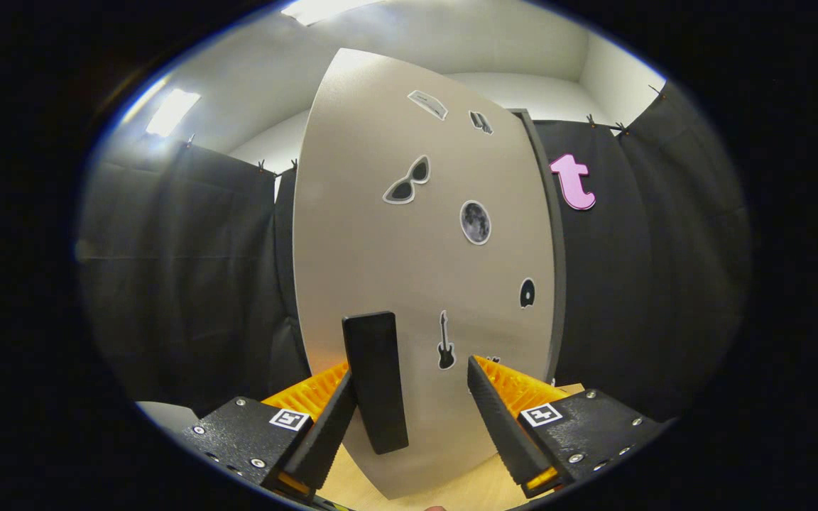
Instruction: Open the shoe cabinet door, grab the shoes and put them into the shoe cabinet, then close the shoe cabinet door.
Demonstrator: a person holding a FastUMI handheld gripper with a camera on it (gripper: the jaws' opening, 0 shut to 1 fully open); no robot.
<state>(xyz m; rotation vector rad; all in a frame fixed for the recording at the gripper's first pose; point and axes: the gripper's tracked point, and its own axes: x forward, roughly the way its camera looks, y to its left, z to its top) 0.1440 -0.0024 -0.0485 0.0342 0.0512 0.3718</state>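
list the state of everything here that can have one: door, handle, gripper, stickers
shoe cabinet door: upright, right in front of the gripper; whether latched or ajar cannot be told
door handle: upright bar between the fingers, left finger at it, right finger apart from it
gripper: open, not clamped on the handle
stickers: stuck flat on the door face

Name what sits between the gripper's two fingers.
In the gripper view, the door's black handle stands between the open gripper's fingers, close to one; the cabinet door lies behind it.
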